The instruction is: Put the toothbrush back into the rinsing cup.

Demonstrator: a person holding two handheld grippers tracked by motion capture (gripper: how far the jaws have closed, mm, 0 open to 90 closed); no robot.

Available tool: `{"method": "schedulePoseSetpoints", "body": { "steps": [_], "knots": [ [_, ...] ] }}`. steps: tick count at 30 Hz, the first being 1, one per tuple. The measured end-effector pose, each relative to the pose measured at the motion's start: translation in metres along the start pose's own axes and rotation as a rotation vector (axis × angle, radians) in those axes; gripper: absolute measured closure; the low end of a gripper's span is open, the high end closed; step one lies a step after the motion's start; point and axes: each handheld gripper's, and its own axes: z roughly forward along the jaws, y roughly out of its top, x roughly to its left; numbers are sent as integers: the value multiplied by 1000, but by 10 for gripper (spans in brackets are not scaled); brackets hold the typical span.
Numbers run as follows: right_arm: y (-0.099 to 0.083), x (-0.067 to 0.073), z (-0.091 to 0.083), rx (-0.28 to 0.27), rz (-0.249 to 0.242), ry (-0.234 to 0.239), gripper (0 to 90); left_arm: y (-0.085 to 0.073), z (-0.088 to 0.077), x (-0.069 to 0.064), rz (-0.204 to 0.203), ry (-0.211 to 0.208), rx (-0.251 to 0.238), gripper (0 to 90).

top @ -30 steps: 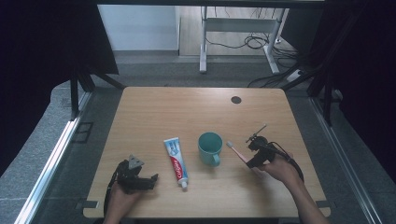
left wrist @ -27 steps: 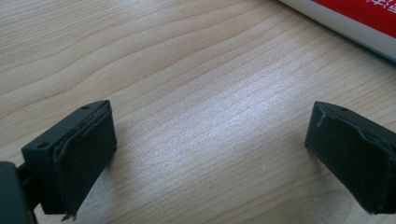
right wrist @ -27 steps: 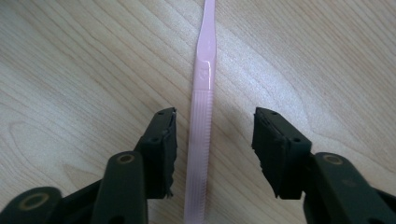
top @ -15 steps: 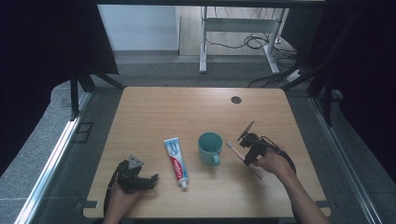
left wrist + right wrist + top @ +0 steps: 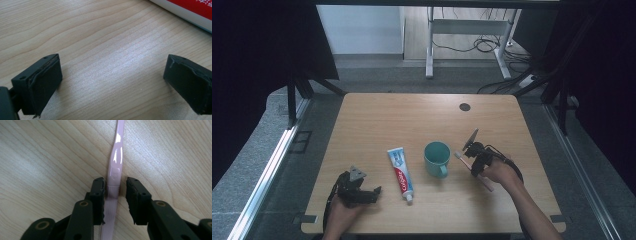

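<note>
While its jaws have just been closing, the right claw (image 5: 115,195) straddles the pink toothbrush (image 5: 115,165), one pad touching, the other not yet; toothbrush flat on tabletop (image 5: 377,120) right of teal mug (image 5: 436,156), ready for pickup. Left claw (image 5: 111,82) rests spread, idle, left of mug.

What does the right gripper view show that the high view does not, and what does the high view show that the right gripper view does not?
Right gripper view: the right gripper closing around the pink toothbrush; the left pad touches the handle, a gap remains at the right pad.
High view: the green mug, the toothpaste tube, the left gripper.
Both: toothbrush, wooden table.
</note>
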Motion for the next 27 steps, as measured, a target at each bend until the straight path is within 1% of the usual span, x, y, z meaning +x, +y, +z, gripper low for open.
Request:
{"method": "schedulePoseSetpoints", "body": {
  "steps": [5, 8, 11, 12, 15, 18, 19, 22, 26, 27],
  "knots": [
    [1, 0, 2, 3, 5, 9, 715, 0, 0, 0, 0, 1, 0, 16],
    [3, 1, 2, 15, 8, 18, 776, 0, 0, 0, 0, 1, 0, 17],
    [3, 1, 2, 17, 11, 25, 781, 0, 0, 0, 0, 1, 0, 17],
    [4, 1, 3, 29, 17, 31, 785, 0, 0, 0, 0, 1, 0, 17],
    [4, 0, 2, 36, 20, 36, 788, 0, 0, 0, 0, 1, 0, 17],
    [4, 0, 2, 30, 22, 39, 789, 0, 0, 0, 0, 0, 0, 16],
    [3, -1, 0, 14, 27, 43, 789, 0, 0, 0, 0, 1, 0, 16],
    [2, -2, -3, -2, 32, 47, 790, 0, 0, 0, 1, 0, 0, 17],
    [0, -3, -12, -36, 41, 68, 789, 0, 0, 0, 2, 0, 0, 17],
    [0, -3, -12, -36, 41, 68, 789, 0, 0, 0, 2, 0, 0, 17]
  ]
}}
